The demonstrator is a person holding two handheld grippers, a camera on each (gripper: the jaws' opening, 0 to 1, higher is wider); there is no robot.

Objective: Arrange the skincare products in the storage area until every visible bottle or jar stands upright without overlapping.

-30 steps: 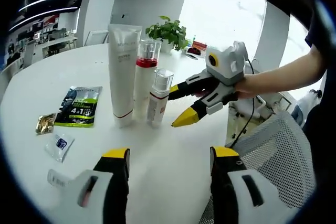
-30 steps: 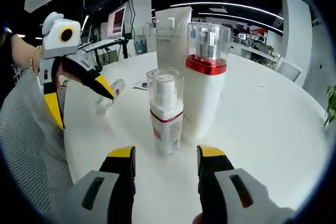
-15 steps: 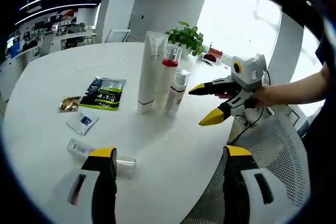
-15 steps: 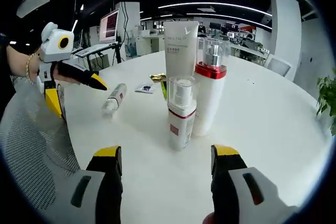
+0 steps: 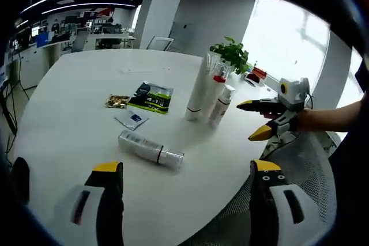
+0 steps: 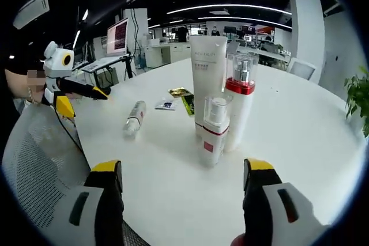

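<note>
Both hand-held grippers released, jaws wide, nothing in them. Left hand-held gripper [image 5: 181, 205] hangs over the near edge of the white desk [image 5: 69, 102]; right hand-held gripper [image 6: 181, 200] likewise. Nearest we see one clear bottle [image 5: 151, 150] lying on its side. Beyond it a small sachet [image 5: 131, 118], green packet [image 5: 151, 97], gold wrapper [image 5: 117, 101]. Farther: pump bottle [image 6: 214, 131], red-collared bottle [image 6: 239, 108], tall tube [image 6: 207, 82], all upright, close together. Potted plant [image 5: 232, 56] behind.

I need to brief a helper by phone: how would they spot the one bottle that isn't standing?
On the round white table, three upright containers cluster together. Apart from them lies a clear-capped bottle, the one container flat on its side.
</note>
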